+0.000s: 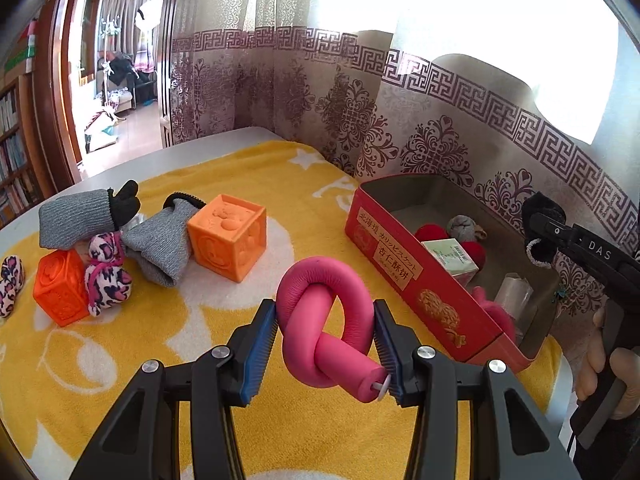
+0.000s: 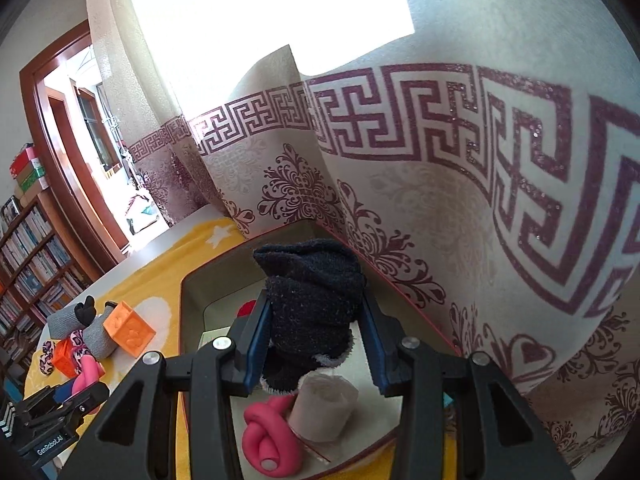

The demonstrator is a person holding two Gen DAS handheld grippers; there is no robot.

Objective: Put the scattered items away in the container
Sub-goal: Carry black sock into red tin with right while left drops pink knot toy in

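Note:
My left gripper (image 1: 326, 326) is shut on a knotted pink foam roller (image 1: 320, 312), held above the yellow blanket just left of the red tin box (image 1: 404, 276). My right gripper (image 2: 316, 330) is shut on a rolled black sock (image 2: 314, 300), hanging over the open box (image 2: 192, 320). It also shows at the right of the left wrist view, the black sock (image 1: 542, 222) over the box. Inside lie another pink knot (image 2: 272, 440), a clear plastic roll (image 2: 324, 412), red balls (image 1: 432, 234) and a small carton (image 1: 450, 258).
On the blanket (image 1: 120, 360) at the left sit two orange cubes (image 1: 228, 236), (image 1: 60, 284), two grey socks (image 1: 76, 220), (image 1: 160, 240) and leopard-print knots (image 1: 106, 276). A patterned curtain (image 1: 440, 120) hangs right behind the box. A person's hand (image 1: 604, 364) grips the right tool.

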